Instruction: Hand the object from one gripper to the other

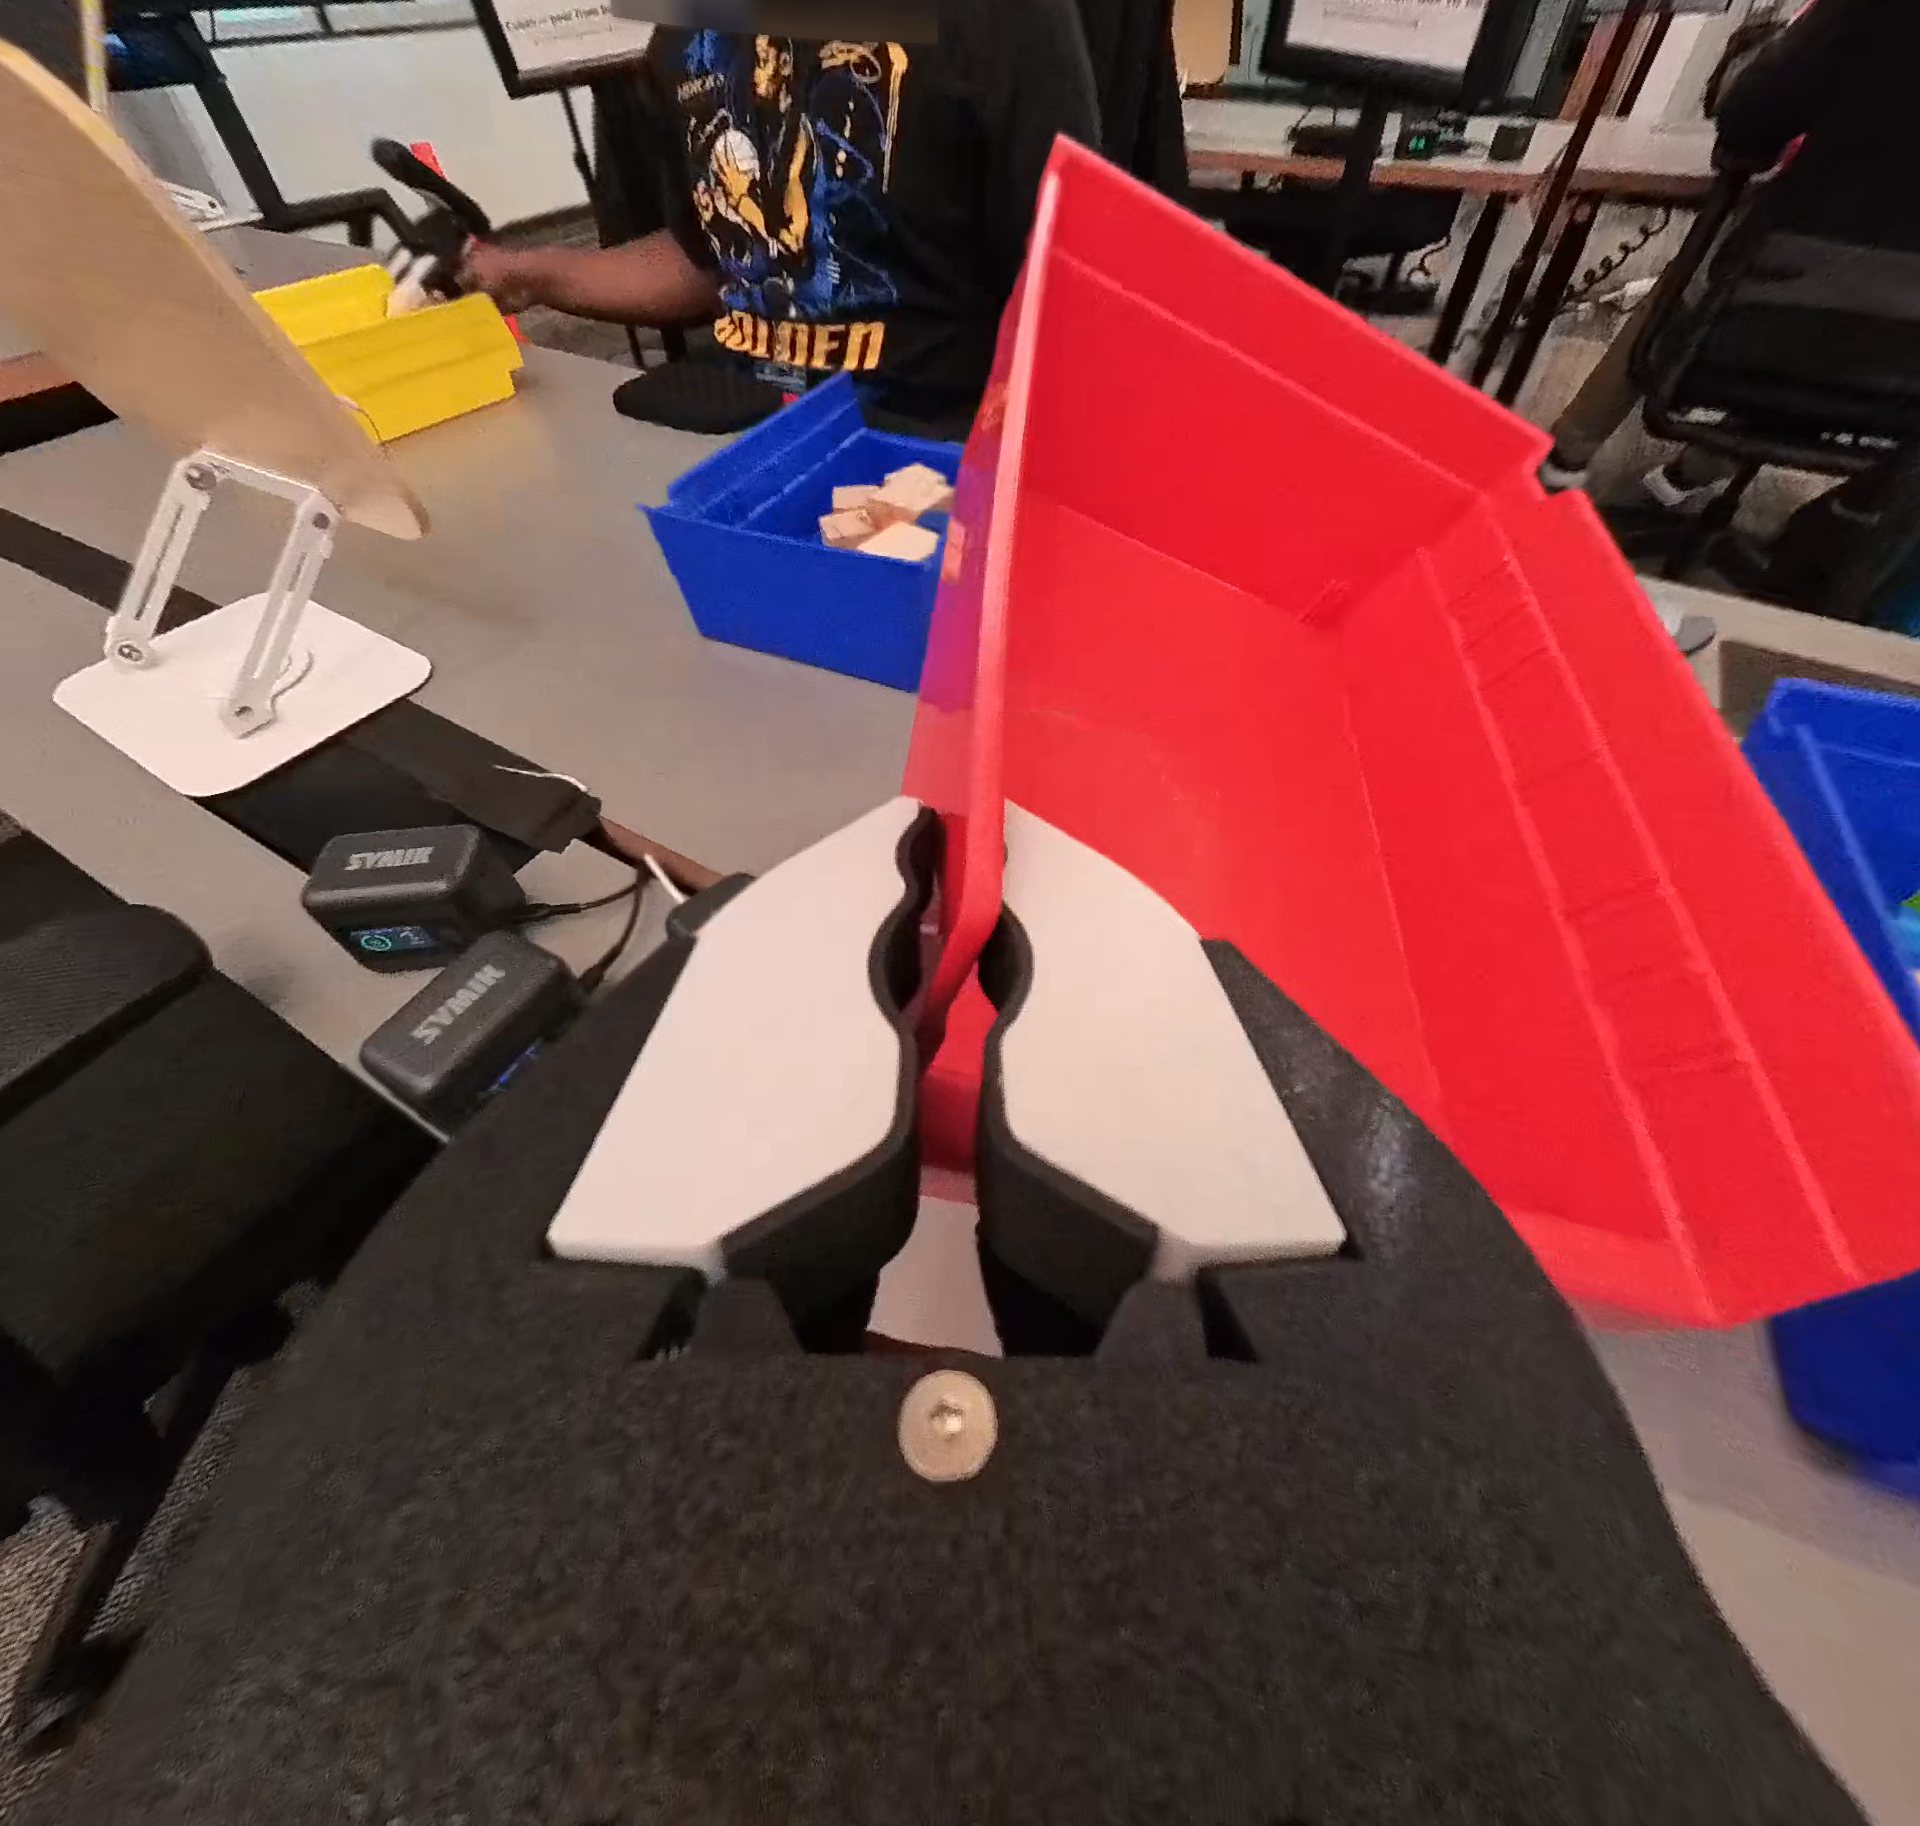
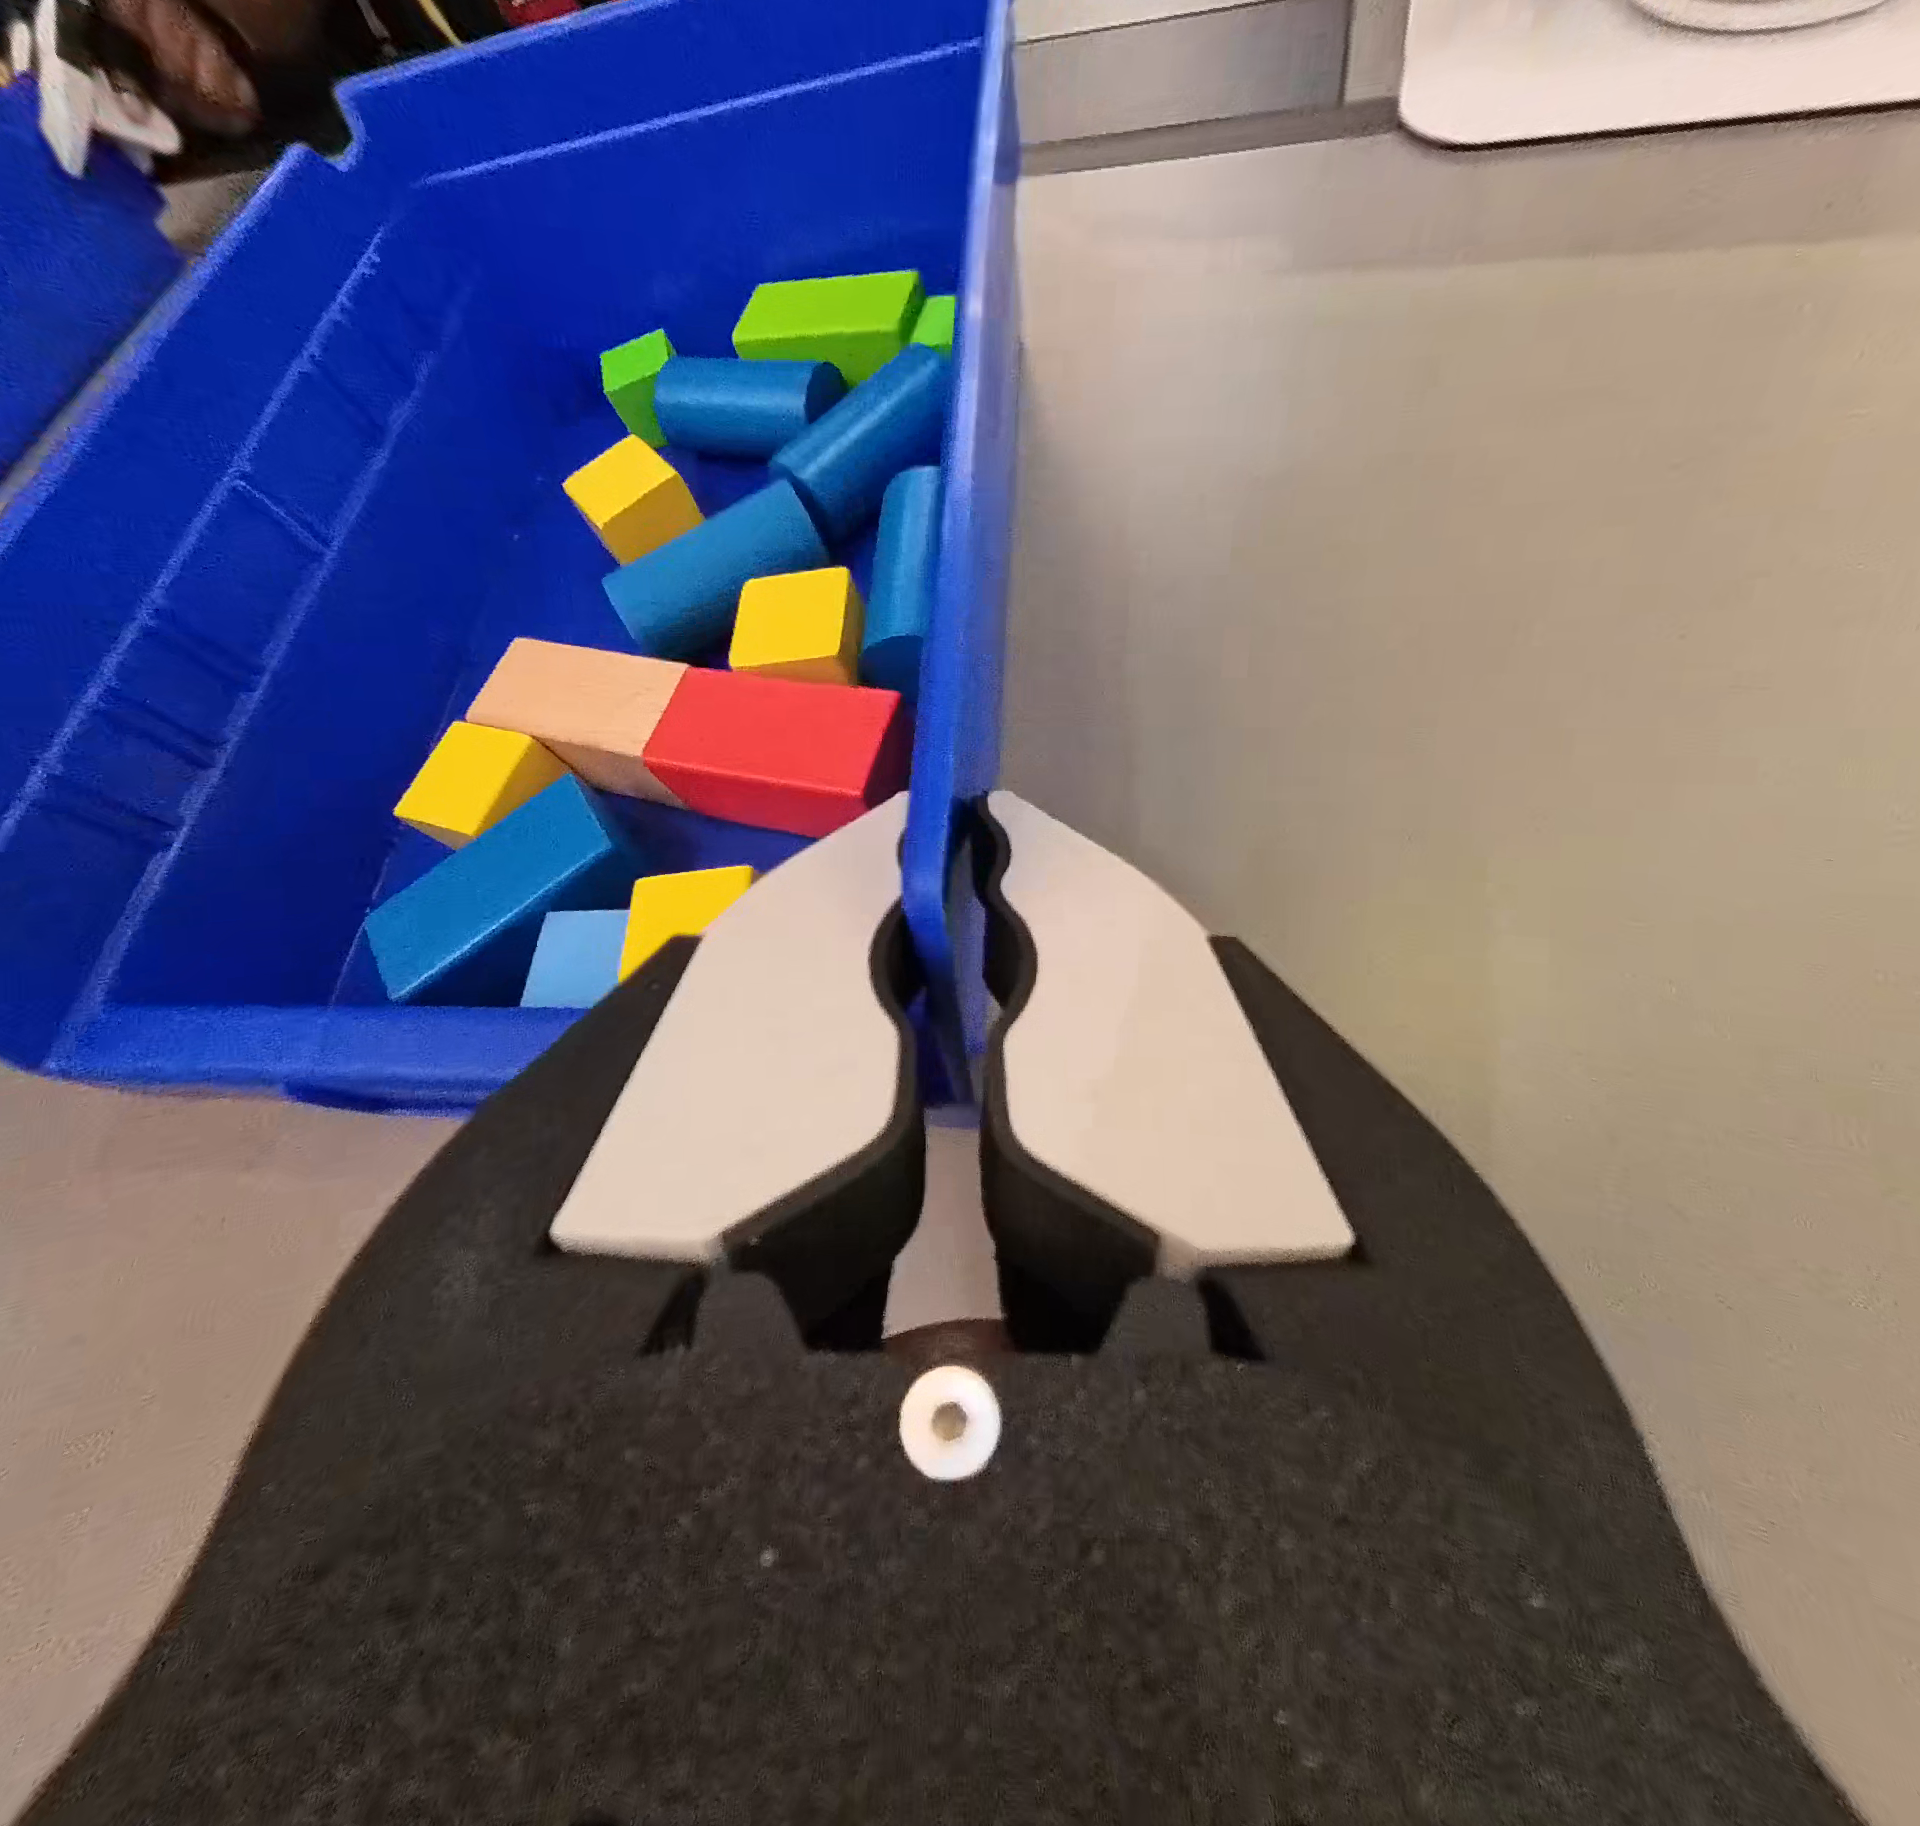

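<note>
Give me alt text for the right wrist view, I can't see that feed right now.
The right hand-held gripper is shut on the right side wall of a blue bin resting on a grey table. Inside the bin lie wooden blocks in red, yellow, blue, green and natural wood.

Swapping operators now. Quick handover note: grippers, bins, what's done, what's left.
Left gripper: shut on the side wall of the red bin, which is lifted, tilted and looks empty.
Right gripper: shut on the right wall of the blue bin, which sits on the grey table.
The blue bin holds the coloured wooden blocks.
Another blue bin with pale wooden blocks sits across the table by another person, not ours.
Done: each gripper has its own bin.
Left: the handover itself; no object is shared between the grippers yet.
</note>
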### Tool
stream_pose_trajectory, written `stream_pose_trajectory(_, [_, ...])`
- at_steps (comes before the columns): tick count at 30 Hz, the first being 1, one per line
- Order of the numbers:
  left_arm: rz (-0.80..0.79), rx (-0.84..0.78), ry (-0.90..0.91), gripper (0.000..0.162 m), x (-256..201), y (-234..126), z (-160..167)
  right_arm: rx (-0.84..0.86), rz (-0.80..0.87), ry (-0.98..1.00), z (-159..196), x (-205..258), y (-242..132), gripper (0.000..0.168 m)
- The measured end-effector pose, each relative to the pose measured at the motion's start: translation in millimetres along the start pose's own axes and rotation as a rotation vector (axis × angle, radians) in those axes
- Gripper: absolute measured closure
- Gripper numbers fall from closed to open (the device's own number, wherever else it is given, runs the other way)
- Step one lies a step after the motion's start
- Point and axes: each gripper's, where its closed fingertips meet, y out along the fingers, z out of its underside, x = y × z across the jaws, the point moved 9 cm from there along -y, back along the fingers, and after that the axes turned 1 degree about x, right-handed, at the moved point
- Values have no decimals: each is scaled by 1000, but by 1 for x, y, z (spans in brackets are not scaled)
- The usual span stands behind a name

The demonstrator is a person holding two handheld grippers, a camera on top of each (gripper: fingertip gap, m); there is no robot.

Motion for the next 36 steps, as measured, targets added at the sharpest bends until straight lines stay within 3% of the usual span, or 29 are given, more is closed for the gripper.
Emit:
stream_pose_trajectory(6, [61, -39, -60, 157, 7, -22, -9, -30, -64, -34, 16, 27, -11, 155])
stream_pose_trajectory(11, [183, -71, -100, 157, -17, -38, -15, -70, -143, -146, 14, 25, -34, 149])
stream_pose_trajectory(15, [315, -99, -179, 158, -65, -44, -21, -278, -282, -246, -11, 10, -87, 142])
stream_pose_trajectory(18, [368, -128, -221, 157, -130, -48, -26, -395, -453, -284, -36, 24, -125, 123])
stream_pose_trajectory(20, [407, -134, -239, 157, -180, -51, -29, -446, -347, -289, -56, 24, -133, 113])
stream_pose_trajectory(23, [496, -111, -237, 157, -252, -61, -29, -485, -272, -204, -85, 2, -130, 115])
stream_pose_trajectory(24, [530, -101, -220, 157, -276, -67, -26, -484, -240, -196, -92, -9, -128, 124])
stream_pose_trajectory(27, [580, -111, -163, 157, -340, -90, -15, -464, 21, -112, -110, -68, -138, 161])
stream_pose_trajectory(36, [808, -185, -17, 159, -540, -171, -3, -608, 313, -65, -145, -255, -224, 165])
